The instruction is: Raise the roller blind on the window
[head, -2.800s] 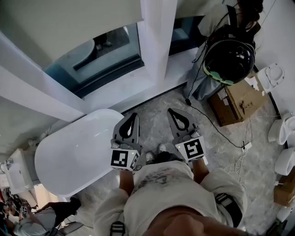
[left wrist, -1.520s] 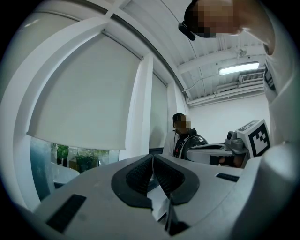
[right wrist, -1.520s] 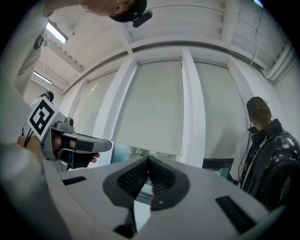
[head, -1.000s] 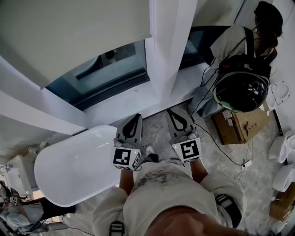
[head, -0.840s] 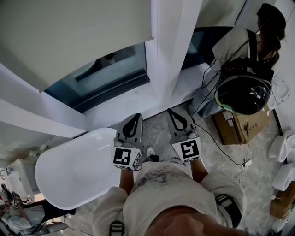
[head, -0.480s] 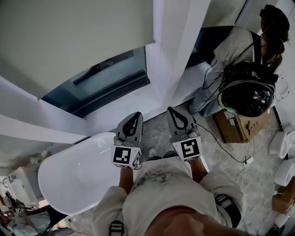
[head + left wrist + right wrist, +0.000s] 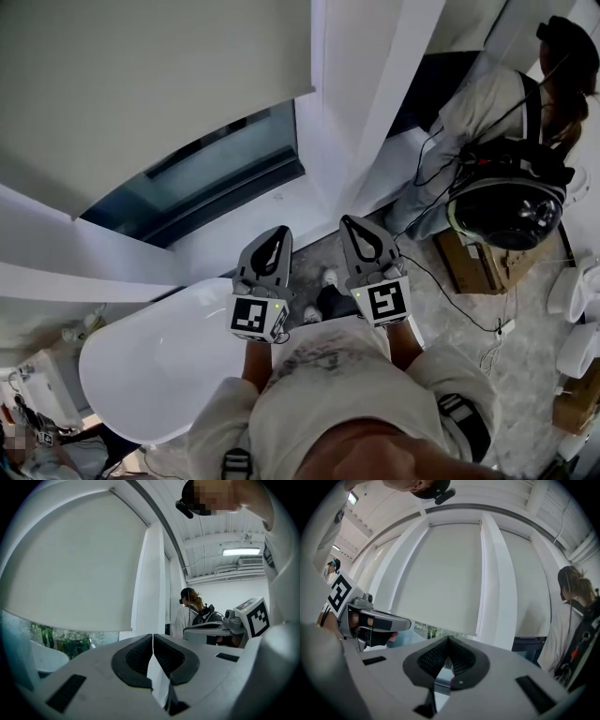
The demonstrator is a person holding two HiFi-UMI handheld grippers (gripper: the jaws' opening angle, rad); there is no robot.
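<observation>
left gripper view: left gripper [image 7: 153,637] jaws pressed together, nothing between. right gripper view: right gripper [image 7: 448,640] jaws likewise closed, empty. head view: both grippers side by side at centre, apart from roller blind [image 7: 150,84], upper left, covering most of window [image 7: 216,173]; white bathtub [image 7: 159,356] lower left; second person [image 7: 487,103] upper right.

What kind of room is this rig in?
Probably a bathroom or sanitary-ware showroom: a white freestanding bathtub on a marble-look floor, loose toilet-like white fixtures beside a cardboard box, and a window roller blind partly down.
</observation>
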